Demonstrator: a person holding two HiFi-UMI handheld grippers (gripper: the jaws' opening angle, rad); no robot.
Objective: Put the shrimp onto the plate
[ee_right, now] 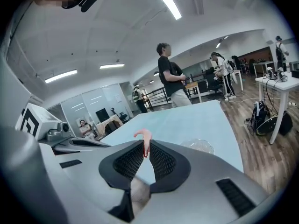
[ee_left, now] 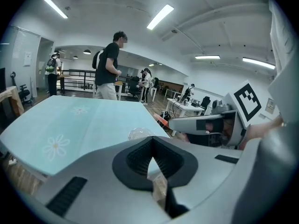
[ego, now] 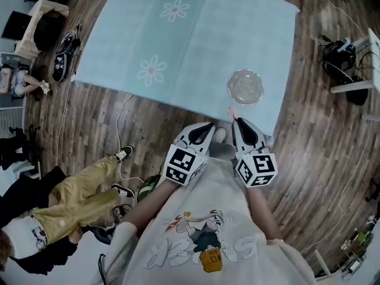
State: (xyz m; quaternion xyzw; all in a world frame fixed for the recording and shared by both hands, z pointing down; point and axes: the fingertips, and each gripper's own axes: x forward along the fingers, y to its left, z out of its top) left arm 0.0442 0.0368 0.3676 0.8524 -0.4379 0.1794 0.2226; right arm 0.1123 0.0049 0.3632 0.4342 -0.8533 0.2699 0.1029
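Note:
A small pink shrimp [ee_right: 144, 138] sticks up from between the tips of my right gripper [ee_right: 145, 147], which is shut on it. In the head view the shrimp [ego: 231, 110] hangs at the near edge of the light blue tablecloth [ego: 178, 46], just short of the clear glass plate [ego: 245, 86]. The plate [ee_right: 199, 146] lies a little ahead and to the right of the right jaws. My left gripper [ego: 209, 126] is held beside the right one, off the table's near edge. Its jaws [ee_left: 152, 140] meet at the tips with nothing between them. The plate [ee_left: 140, 133] shows just beyond them.
The cloth carries two daisy prints [ego: 152, 70]. A person in a black shirt [ee_right: 170, 76] stands past the table's far side. Another person in khaki trousers [ego: 83, 198] sits on the wooden floor at the left. Cables and bags [ego: 341, 55] lie at the right by a white desk.

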